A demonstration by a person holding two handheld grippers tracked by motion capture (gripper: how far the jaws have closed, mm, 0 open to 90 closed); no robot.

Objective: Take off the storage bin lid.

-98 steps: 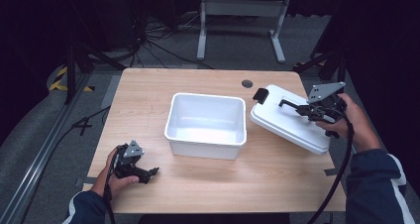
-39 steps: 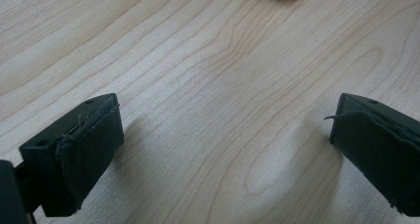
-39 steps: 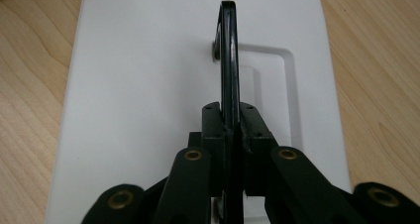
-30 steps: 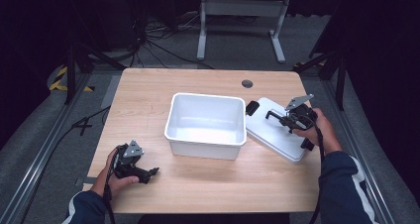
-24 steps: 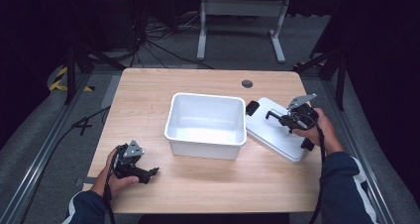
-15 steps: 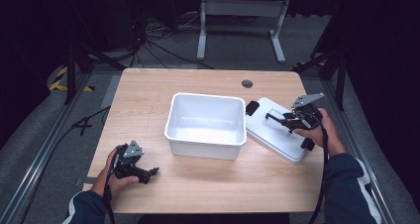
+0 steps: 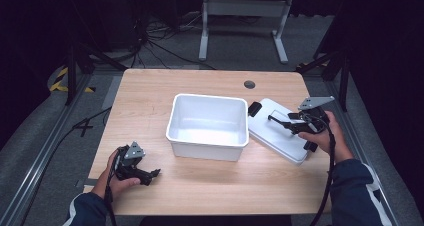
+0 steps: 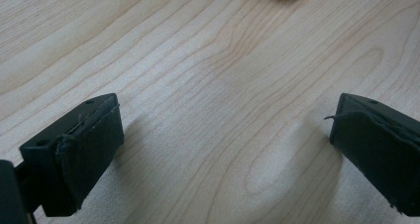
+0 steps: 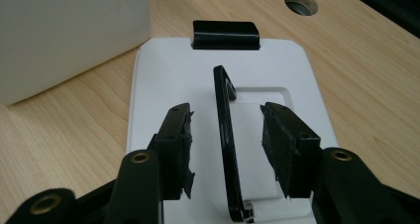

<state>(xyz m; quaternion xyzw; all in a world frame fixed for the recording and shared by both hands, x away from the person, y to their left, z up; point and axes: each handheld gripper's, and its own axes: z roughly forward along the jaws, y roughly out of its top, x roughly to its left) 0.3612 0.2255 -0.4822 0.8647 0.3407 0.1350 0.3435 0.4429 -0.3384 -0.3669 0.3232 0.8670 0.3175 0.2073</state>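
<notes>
An empty white bin (image 7: 172, 123) stands mid-table; its wall (image 9: 69, 35) appears in the right gripper view. A white lid (image 7: 280, 138) lies flat on the table just right of the bin, with a black latch (image 7: 254, 108) at its far end. The lid's thin black handle (image 9: 224, 115) stands upright. My right gripper (image 9: 228, 144) is open, one jaw on each side of that handle with a gap on both sides; the high view has it (image 7: 289, 126) over the lid. My left gripper (image 7: 152, 175) rests near the front left edge, open wide over bare wood (image 8: 223, 149).
A round cable hole (image 7: 249, 84) sits in the wooden table (image 7: 150, 91) behind the lid. Beyond the table's far edge are a metal desk frame (image 7: 205, 21) and floor cables. Bare wood lies in front of the bin.
The right hand brought the lid from a raised tilt at the table's right edge down beside the bin. In the last second the right gripper drew back rightward along the handle. The left gripper stayed still.
</notes>
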